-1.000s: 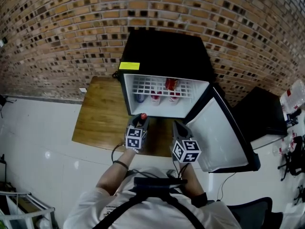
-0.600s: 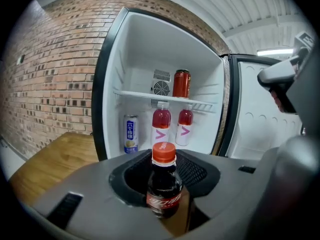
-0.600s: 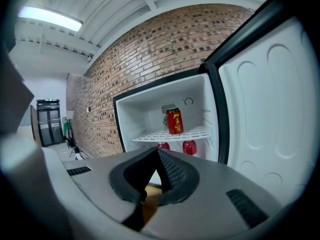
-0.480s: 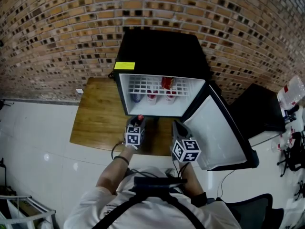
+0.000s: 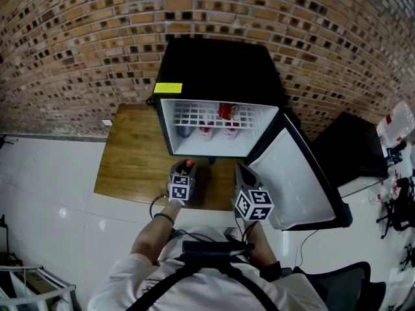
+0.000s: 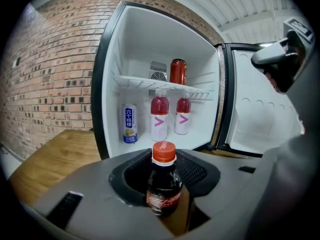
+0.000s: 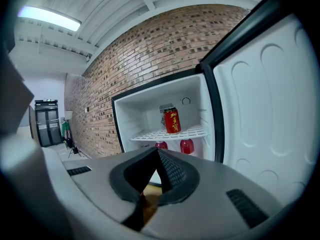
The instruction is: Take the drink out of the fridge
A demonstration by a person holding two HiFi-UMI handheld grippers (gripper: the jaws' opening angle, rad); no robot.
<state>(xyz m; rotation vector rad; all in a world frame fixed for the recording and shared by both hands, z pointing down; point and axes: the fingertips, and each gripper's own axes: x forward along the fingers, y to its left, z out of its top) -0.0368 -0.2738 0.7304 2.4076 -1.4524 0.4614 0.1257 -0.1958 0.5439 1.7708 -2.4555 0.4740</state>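
Note:
A dark cola bottle (image 6: 163, 186) with a red cap (image 5: 189, 163) stands upright between the jaws of my left gripper (image 5: 186, 170), which is shut on it. It hangs just in front of the open black mini fridge (image 5: 220, 70), over the wooden platform (image 5: 133, 154). Beside it on the right, my right gripper (image 5: 241, 172) is shut with nothing held and points toward the fridge opening (image 7: 170, 129). Inside, a red can (image 6: 178, 71) sits on the wire shelf. Below it stand two pink-labelled bottles (image 6: 159, 118) and a white-and-blue can (image 6: 129, 123).
The fridge door (image 5: 295, 180) swings open to the right, close to my right gripper. A brick wall (image 5: 78, 37) runs behind the fridge. A black box (image 5: 353, 151) sits at the right, with white floor tiles (image 5: 52, 206) at the left.
The left gripper, with the cola bottle in it, has drawn back a little from the fridge opening toward the person. The right gripper has barely moved.

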